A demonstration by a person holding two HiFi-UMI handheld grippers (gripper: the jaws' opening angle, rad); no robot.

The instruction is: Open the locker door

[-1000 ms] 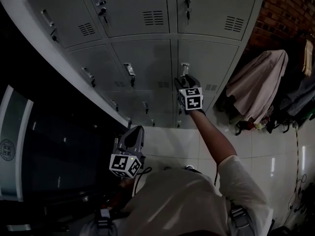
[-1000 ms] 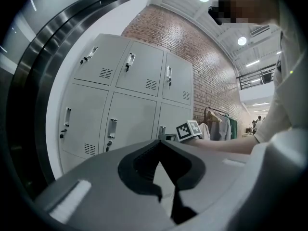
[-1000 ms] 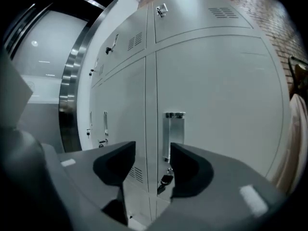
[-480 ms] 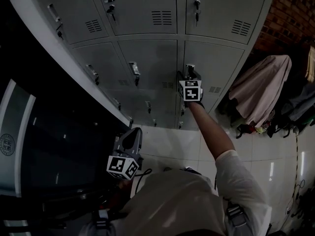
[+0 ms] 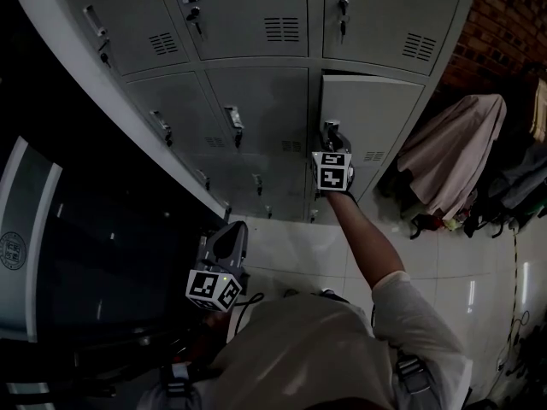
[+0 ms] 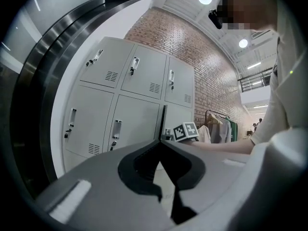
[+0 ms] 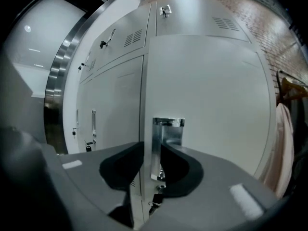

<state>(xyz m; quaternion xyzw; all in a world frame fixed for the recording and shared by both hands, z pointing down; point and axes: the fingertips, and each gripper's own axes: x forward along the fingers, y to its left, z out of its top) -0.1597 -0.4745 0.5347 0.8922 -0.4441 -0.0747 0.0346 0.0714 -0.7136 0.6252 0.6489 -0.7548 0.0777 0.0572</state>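
The grey locker door (image 5: 380, 114) in the middle row, right column, stands slightly ajar, its top edge clear of the frame. My right gripper (image 5: 331, 137) is at its chrome handle (image 5: 330, 127). In the right gripper view the jaws are closing around the handle (image 7: 166, 129), which sits between the two pads of the gripper (image 7: 152, 144). A key (image 7: 155, 199) hangs below the handle on the door (image 7: 216, 85). My left gripper (image 5: 237, 227) hangs low by my body with its jaws shut and empty (image 6: 160, 141), away from the lockers.
Other locker doors (image 5: 256, 101) surround it, all closed. Clothes (image 5: 453, 148) hang on a rack to the right, in front of a brick wall (image 5: 504, 15). A dark glass panel (image 5: 85, 254) lies left. Below is a white tiled floor (image 5: 291, 246).
The right gripper reached the handle, its jaws came in on it, and it drew back a little; the door has swung out from its frame. The left gripper stayed put.
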